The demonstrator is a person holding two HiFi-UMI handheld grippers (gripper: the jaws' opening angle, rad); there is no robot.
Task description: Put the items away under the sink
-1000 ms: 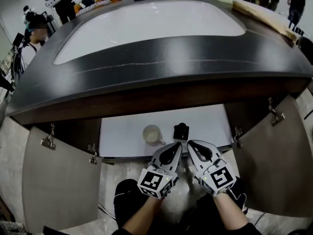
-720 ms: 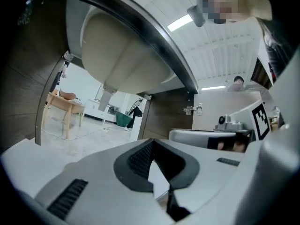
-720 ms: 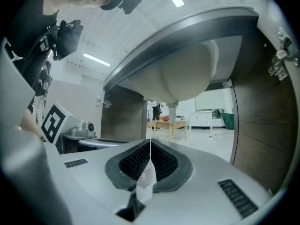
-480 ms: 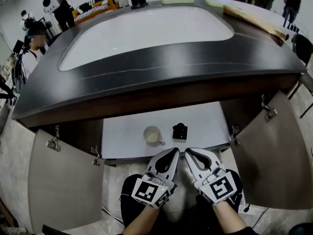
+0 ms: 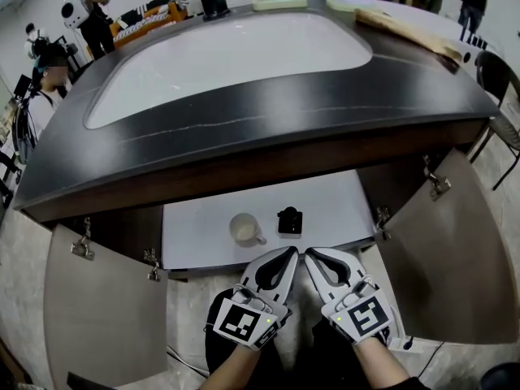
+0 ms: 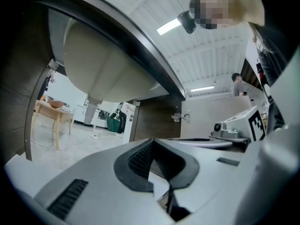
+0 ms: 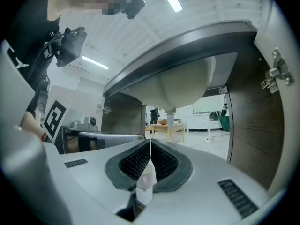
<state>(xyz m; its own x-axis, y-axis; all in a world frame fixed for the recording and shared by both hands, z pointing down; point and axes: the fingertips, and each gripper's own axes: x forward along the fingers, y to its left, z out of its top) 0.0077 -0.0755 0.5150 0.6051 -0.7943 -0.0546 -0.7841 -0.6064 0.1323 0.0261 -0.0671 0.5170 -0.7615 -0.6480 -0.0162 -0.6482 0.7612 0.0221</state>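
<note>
With the mug (image 5: 246, 229) and black item (image 5: 289, 219) stowed on the under-sink surface (image 5: 341, 210), the left hand-held gripper (image 5: 290, 253) and right hand-held gripper (image 5: 311, 255) hover empty, jaws pressed together.

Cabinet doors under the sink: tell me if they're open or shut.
Open. The left door and right door swing outward, exposing the mug on the white shelf.
</note>
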